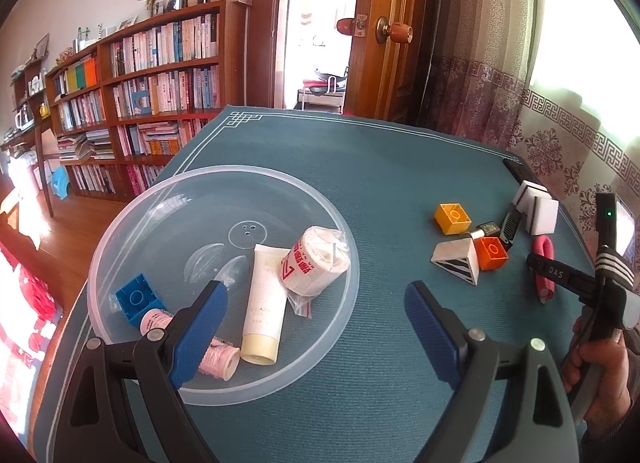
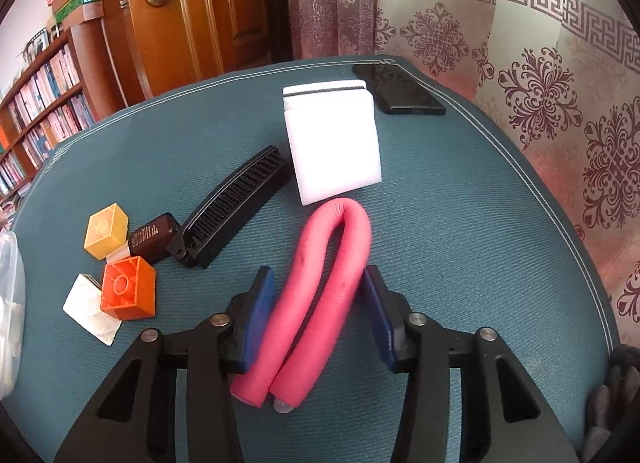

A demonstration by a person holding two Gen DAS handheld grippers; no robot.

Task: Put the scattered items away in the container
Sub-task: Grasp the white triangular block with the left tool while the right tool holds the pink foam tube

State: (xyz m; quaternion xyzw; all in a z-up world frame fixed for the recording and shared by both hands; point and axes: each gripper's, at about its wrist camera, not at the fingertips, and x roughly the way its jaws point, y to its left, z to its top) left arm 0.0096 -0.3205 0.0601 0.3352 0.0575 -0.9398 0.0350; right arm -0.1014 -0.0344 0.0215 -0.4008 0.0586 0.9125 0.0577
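Note:
A clear round container (image 1: pixel 320 199) holds a blue brick (image 1: pixel 134 299), a pink thread spool (image 1: pixel 218 357), a cream tube (image 1: pixel 266 303) and a bagged bandage roll (image 1: pixel 316 259). My left gripper (image 1: pixel 316 289) hangs open over its near rim, holding nothing. A pink foam roller (image 2: pixel 320 271), bent into a U, lies on the teal mat. My right gripper (image 2: pixel 318 283) has its blue pads pressed against both legs of the roller (image 1: pixel 544 263). Loose on the mat are a yellow brick (image 2: pixel 106 231), an orange brick (image 2: pixel 128 293), a black comb (image 2: pixel 236 205) and a white sponge (image 2: pixel 334 147).
A small brown bottle (image 2: pixel 154 239) and a white striped wedge (image 1: pixel 458 259) lie among the bricks. A black phone (image 2: pixel 398 89) rests at the mat's far right corner. A curtain hangs close on the right. A hand (image 1: pixel 600 375) grips the right tool. Bookshelf and door stand beyond.

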